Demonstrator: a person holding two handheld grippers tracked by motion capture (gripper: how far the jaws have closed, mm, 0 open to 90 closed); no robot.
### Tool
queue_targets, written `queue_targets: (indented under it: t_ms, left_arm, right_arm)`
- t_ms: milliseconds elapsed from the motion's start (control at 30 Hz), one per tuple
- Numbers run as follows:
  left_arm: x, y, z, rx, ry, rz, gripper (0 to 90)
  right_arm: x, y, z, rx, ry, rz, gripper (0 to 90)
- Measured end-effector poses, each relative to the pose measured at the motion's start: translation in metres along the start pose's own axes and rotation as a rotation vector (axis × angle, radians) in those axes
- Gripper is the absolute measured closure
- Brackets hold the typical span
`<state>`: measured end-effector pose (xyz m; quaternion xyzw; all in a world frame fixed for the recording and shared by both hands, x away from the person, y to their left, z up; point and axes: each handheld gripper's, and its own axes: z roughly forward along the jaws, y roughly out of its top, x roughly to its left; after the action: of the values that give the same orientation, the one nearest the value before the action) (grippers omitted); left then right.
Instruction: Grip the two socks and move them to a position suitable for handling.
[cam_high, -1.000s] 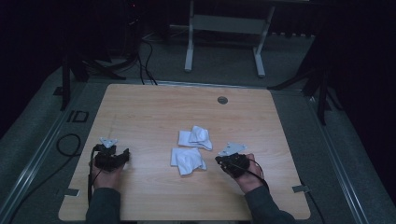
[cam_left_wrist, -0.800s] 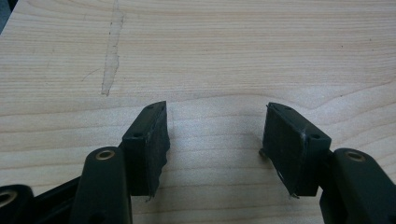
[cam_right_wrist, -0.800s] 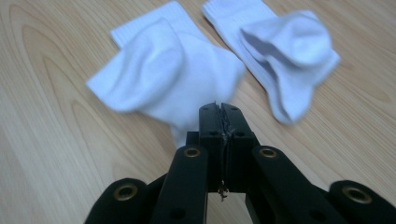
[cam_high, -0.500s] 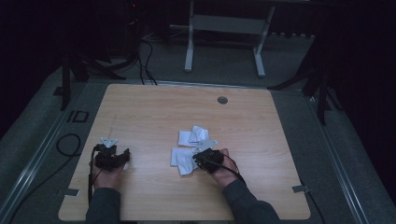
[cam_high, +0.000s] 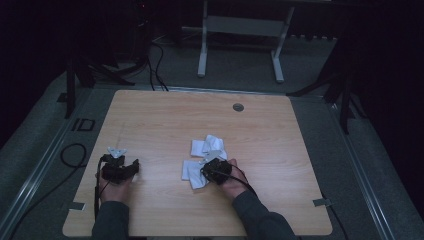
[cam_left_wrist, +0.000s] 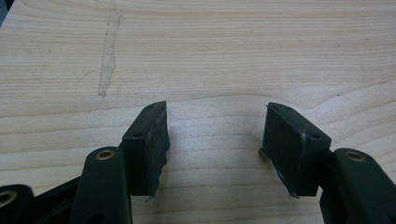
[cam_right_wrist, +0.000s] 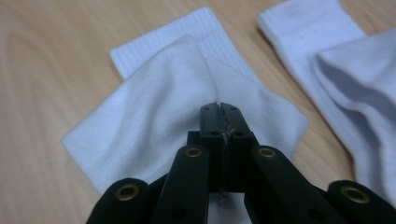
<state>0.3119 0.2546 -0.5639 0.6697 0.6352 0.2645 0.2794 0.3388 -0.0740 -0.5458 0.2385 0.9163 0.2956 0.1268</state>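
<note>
Right gripper (cam_right_wrist: 219, 109), jaws pressed together, rests on the near sock (cam_right_wrist: 154, 112), probably to pin it; left gripper (cam_left_wrist: 215, 140) waits spread, well left of that sock

A pale wooden table (cam_high: 165, 120) with rounded corners stands on grey carpet (cam_high: 320, 65) in a dim room, a small round grommet (cam_high: 238, 107) set near its far edge and a long pale streak (cam_left_wrist: 108, 51) marking the wood at the left. Beyond the far edge stands a light metal frame (cam_high: 240, 35) on two legs, with black cables (cam_high: 150, 60) trailing across the floor at far left. Another cable loops (cam_high: 70, 152) on the floor beside the table's left edge, and bits of tape (cam_high: 321, 202) mark the floor near its near corners.
</note>
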Motion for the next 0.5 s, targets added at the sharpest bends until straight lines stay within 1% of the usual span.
queue_targets:
  t_ms: [33, 100, 133, 300, 400, 433, 500]
  left_arm:
    - [0.0, 0.0, 0.0, 0.0, 0.0, 0.0, 40.6]
    - [0.0, 0.0, 0.0, -0.001, 0.0, 0.0, 40.5]
    - [0.0, 0.0, 0.0, -0.001, 0.0, -0.001, 40.5]
    - [0.0, 0.0, 0.0, -0.001, 0.001, 0.0, 40.5]
    - [0.0, 0.0, 0.0, 0.0, -0.002, 0.003, 40.8]
    - [0.0, 0.0, 0.0, 0.0, -0.002, 0.003, 42.0]
    - [-0.001, 0.0, -0.001, -0.002, -0.014, 0.015, 46.0]
  right_arm:
    - [0.001, -0.001, 0.0, -0.005, 0.01, -0.017, 89.0]
    - [0.002, -0.001, -0.001, -0.005, 0.017, -0.022, 88.9]
    - [0.004, -0.002, -0.002, -0.001, 0.018, -0.032, 88.9]
    - [0.011, 0.001, -0.002, 0.012, 0.02, -0.04, 88.3]
    - [0.015, 0.005, -0.003, 0.018, 0.005, -0.05, 80.9]
    - [0.015, 0.007, -0.005, 0.013, 0.001, -0.047, 78.7]
    - [0.015, 0.011, -0.011, -0.011, -0.006, -0.026, 75.6]
